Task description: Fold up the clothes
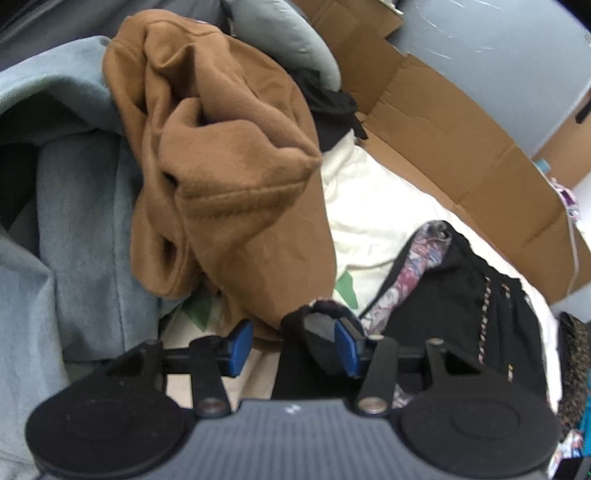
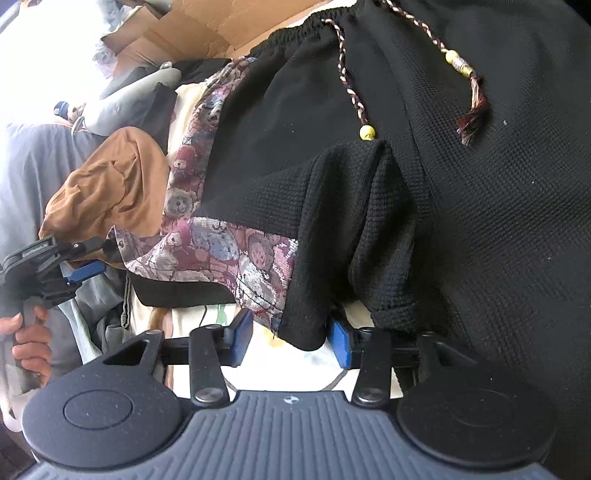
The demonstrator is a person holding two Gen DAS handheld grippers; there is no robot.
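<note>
Black shorts [image 2: 461,192] with a bear-print side panel [image 2: 221,254] and a braided beaded drawstring [image 2: 351,92] lie on a cream sheet [image 1: 376,206]. They also show at the right of the left wrist view [image 1: 461,295]. My right gripper [image 2: 291,339] is open, and a black hem corner hangs between its blue pads [image 2: 242,338] without being pinched. My left gripper [image 1: 291,347] is open too, with a dark cloth corner [image 1: 317,325] lying against its right pad. The left gripper also shows at the left of the right wrist view [image 2: 79,275].
A crumpled brown garment [image 1: 229,166] lies beyond the left gripper, on a grey-blue garment [image 1: 74,221]. Flattened cardboard [image 1: 461,147] stands along the far side of the bed. A grey pillow [image 1: 280,33] and other dark clothing [image 1: 332,107] lie behind.
</note>
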